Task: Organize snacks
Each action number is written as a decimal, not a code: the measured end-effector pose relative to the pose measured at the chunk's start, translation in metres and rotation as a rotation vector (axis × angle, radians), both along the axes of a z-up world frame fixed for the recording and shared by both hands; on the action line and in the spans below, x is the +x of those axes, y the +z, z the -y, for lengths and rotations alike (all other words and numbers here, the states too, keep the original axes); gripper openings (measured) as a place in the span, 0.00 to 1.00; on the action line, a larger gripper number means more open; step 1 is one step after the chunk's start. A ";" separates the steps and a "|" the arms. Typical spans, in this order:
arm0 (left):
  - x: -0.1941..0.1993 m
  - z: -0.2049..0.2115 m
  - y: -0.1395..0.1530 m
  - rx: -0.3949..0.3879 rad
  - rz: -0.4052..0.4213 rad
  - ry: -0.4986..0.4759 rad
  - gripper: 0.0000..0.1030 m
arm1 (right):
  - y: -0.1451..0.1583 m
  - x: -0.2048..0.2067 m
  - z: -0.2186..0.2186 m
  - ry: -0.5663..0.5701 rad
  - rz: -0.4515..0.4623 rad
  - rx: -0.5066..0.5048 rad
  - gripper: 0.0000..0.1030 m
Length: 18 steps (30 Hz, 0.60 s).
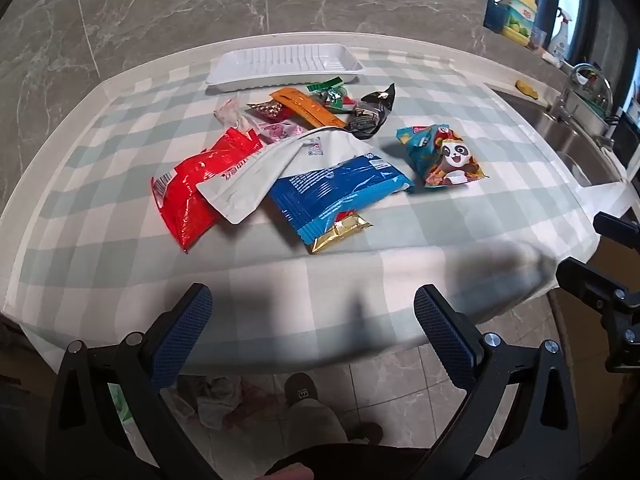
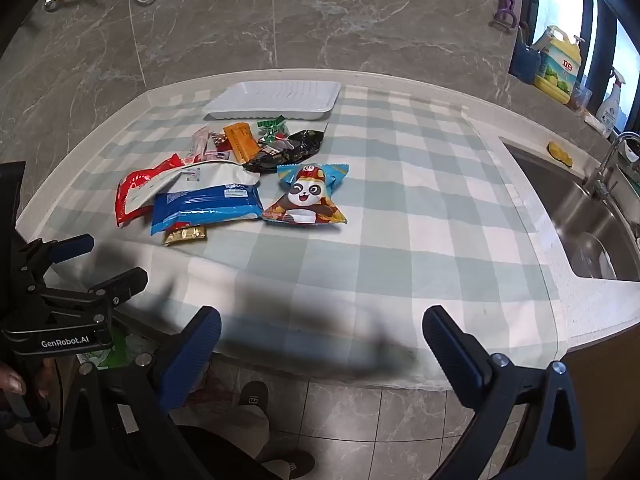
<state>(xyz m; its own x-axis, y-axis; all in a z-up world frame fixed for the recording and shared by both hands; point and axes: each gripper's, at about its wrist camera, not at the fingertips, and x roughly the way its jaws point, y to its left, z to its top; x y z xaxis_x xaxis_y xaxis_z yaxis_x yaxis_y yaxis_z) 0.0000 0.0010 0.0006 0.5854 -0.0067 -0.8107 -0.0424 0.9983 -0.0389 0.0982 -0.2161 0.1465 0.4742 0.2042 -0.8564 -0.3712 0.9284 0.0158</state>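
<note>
Both tongs, left (image 1: 313, 320) and right (image 2: 322, 340), gape empty; I would take the panda bag (image 2: 307, 196) first, by its edge, into the tray (image 2: 276, 98).

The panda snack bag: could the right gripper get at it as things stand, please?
Probably yes. The panda snack bag lies by itself on the checked cloth, beside the pile rather than under it, and the right gripper hangs open with only bare cloth between.

One tray (image 1: 282, 66), ten snack packets (image 1: 338, 192)

Home kitchen: steel sink (image 2: 580, 216) w/ tap (image 2: 608, 160), marble-tile wall (image 2: 320, 20), checked counter cloth (image 2: 400, 200).
</note>
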 end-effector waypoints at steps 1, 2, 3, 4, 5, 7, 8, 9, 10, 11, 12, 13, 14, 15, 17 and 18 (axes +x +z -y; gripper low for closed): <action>0.000 -0.001 0.000 -0.005 0.000 -0.003 0.99 | 0.000 0.000 0.000 0.000 -0.003 -0.002 1.00; 0.000 -0.002 0.001 -0.008 -0.001 -0.006 0.99 | 0.000 0.000 0.000 0.000 -0.003 -0.001 1.00; 0.001 -0.003 0.001 -0.010 -0.001 -0.009 0.99 | 0.000 0.000 0.000 0.001 -0.003 0.000 1.00; 0.000 -0.006 -0.001 0.005 -0.003 0.004 0.99 | 0.000 0.000 0.000 0.001 -0.003 -0.001 1.00; 0.000 -0.002 -0.001 0.021 0.000 0.005 0.99 | 0.000 0.001 0.000 0.002 -0.002 -0.002 1.00; -0.001 -0.004 -0.002 0.023 0.000 0.012 0.99 | 0.001 0.001 0.000 0.003 0.000 -0.004 1.00; -0.001 -0.003 -0.002 0.021 0.004 0.015 0.99 | 0.001 0.001 0.000 0.002 0.000 -0.004 1.00; -0.001 -0.004 -0.003 0.019 0.005 0.014 0.99 | 0.001 0.001 0.001 0.001 0.000 0.000 1.00; -0.001 -0.003 -0.003 0.018 0.004 0.013 0.99 | 0.001 0.000 0.001 0.001 0.000 0.000 1.00; -0.001 -0.003 -0.002 0.020 0.004 0.015 0.99 | 0.001 0.001 0.001 0.002 -0.002 -0.001 1.00; 0.000 -0.004 -0.001 0.017 0.002 0.014 0.99 | 0.001 0.001 0.001 0.002 -0.002 -0.002 1.00; 0.000 -0.004 -0.001 0.017 0.003 0.012 0.99 | 0.001 0.001 0.001 0.002 -0.001 -0.003 1.00; 0.000 -0.004 0.000 0.018 0.004 0.015 0.99 | 0.001 0.001 0.001 0.002 -0.001 -0.003 1.00; 0.000 -0.005 0.000 0.017 0.005 0.014 0.99 | 0.001 0.001 0.001 0.003 -0.001 -0.004 1.00; 0.001 -0.001 0.002 0.020 0.007 0.019 0.99 | 0.002 0.001 0.002 0.001 -0.001 -0.001 1.00; 0.000 0.000 0.003 0.021 0.009 0.020 0.99 | 0.002 0.001 0.002 0.001 -0.001 0.000 1.00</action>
<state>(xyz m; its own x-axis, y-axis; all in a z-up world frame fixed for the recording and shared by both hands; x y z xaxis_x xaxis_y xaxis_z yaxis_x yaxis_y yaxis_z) 0.0004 0.0011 0.0033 0.5928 0.0225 -0.8050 -0.0621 0.9979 -0.0179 0.0997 -0.2176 0.1485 0.4730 0.2048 -0.8570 -0.3721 0.9280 0.0164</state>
